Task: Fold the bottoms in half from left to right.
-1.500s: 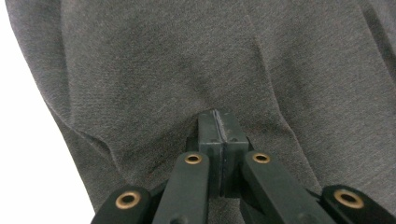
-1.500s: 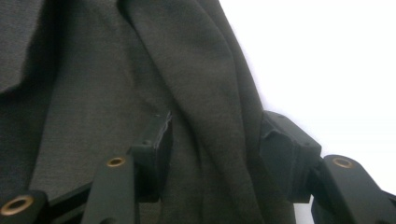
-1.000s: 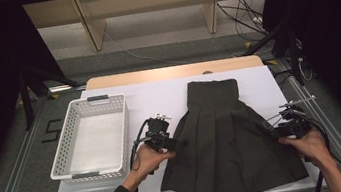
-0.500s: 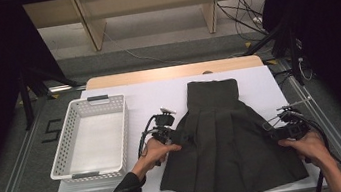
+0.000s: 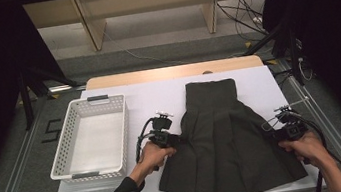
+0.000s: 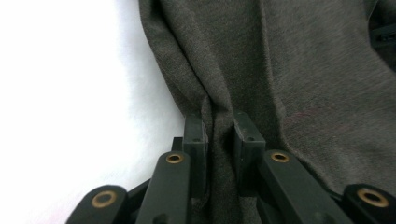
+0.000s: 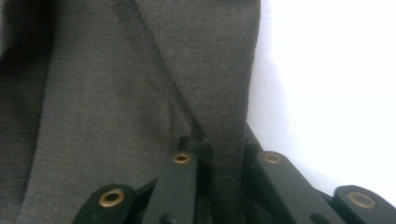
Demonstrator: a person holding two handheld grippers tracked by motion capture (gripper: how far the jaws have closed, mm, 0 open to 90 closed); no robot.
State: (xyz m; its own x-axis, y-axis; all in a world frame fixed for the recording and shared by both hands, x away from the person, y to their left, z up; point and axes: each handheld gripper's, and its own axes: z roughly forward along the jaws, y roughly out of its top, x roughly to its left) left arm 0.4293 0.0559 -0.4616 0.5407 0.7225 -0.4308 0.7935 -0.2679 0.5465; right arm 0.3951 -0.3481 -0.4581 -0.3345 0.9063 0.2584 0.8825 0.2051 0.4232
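Slippage is the risk: skirt (image 5: 225,143) lies flat on the table (image 5: 153,98); left gripper (image 6: 219,128) and right gripper (image 7: 219,144) each pinch only an edge fold; uneven lifting could free it.

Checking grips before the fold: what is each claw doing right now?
Left claw: closed on the skirt's left edge.
Right claw: closed on the skirt's right edge.

The high view looks forward and down from above the near edge of the worktop (image 5: 158,92), taking in all of it. Each claw view sits very close, looking along its jaws at the dark skirt (image 5: 225,139), one at each side edge.
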